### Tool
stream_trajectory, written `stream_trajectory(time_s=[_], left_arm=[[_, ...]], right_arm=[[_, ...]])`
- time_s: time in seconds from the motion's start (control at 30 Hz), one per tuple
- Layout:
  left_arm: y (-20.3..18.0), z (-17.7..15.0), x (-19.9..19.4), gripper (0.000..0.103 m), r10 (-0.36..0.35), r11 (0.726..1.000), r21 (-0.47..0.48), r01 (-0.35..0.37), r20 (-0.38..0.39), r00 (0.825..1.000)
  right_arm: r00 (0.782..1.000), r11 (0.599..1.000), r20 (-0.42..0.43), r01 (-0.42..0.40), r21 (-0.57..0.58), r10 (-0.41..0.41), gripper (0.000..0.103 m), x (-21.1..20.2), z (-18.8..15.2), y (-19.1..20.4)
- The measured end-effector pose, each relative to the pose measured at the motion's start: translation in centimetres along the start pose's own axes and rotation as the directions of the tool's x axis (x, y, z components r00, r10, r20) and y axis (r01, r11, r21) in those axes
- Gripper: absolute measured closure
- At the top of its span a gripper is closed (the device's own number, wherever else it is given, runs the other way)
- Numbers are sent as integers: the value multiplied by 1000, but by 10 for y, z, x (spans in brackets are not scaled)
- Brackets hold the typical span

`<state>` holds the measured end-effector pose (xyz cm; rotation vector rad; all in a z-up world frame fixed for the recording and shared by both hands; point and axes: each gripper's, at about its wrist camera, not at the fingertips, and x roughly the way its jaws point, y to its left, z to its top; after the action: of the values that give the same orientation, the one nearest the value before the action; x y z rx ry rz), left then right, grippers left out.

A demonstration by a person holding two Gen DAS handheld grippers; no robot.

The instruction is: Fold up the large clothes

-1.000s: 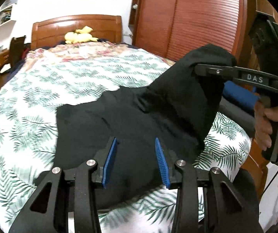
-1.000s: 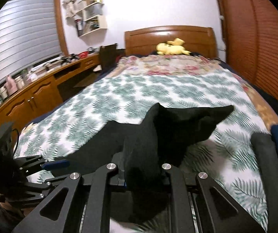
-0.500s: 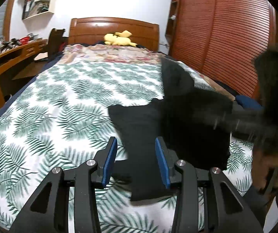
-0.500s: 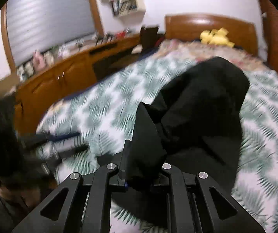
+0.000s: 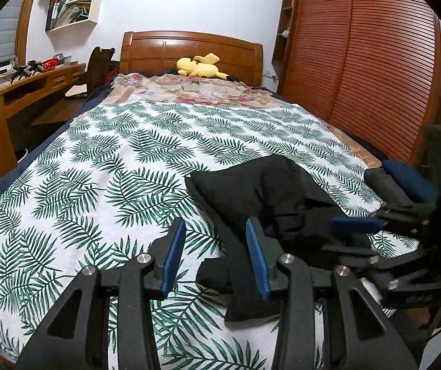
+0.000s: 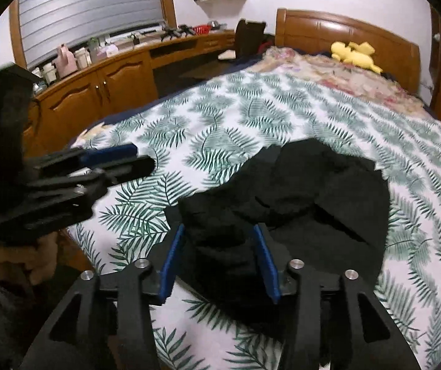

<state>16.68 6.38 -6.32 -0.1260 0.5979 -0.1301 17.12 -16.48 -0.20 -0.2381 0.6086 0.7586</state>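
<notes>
A black garment [image 5: 269, 197] lies crumpled near the foot of a bed with a green leaf-print cover [image 5: 128, 160]; in the right wrist view it [image 6: 313, 191] spreads ahead of the fingers. My left gripper [image 5: 216, 249] is open and empty, just left of the garment's near edge. My right gripper [image 6: 217, 252] is open, with the garment's near end lying between its blue pads [image 6: 265, 259] but not pinched. The right gripper also shows in the left wrist view [image 5: 362, 225], and the left gripper in the right wrist view [image 6: 118, 157].
A yellow plush toy [image 5: 200, 66] lies by the wooden headboard [image 5: 189, 49]. A wooden desk with cabinets [image 6: 112, 74] runs along the left. A louvred wardrobe [image 5: 368, 61] stands on the right. Folded dark and blue items [image 5: 405, 182] sit at the bed's right edge.
The right gripper has let go of the black garment, which has dropped from lifted to lying on the bed. The left gripper has shifted left of the garment.
</notes>
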Motion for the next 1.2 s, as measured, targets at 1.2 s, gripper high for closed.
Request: stream_trajectory(time_s=[1.2], left_arm=[[-68, -34, 30, 56, -97, 983, 143, 117, -144, 985]], right_arm=[[994, 994, -32, 108, 5, -108, 61, 35, -63, -81]])
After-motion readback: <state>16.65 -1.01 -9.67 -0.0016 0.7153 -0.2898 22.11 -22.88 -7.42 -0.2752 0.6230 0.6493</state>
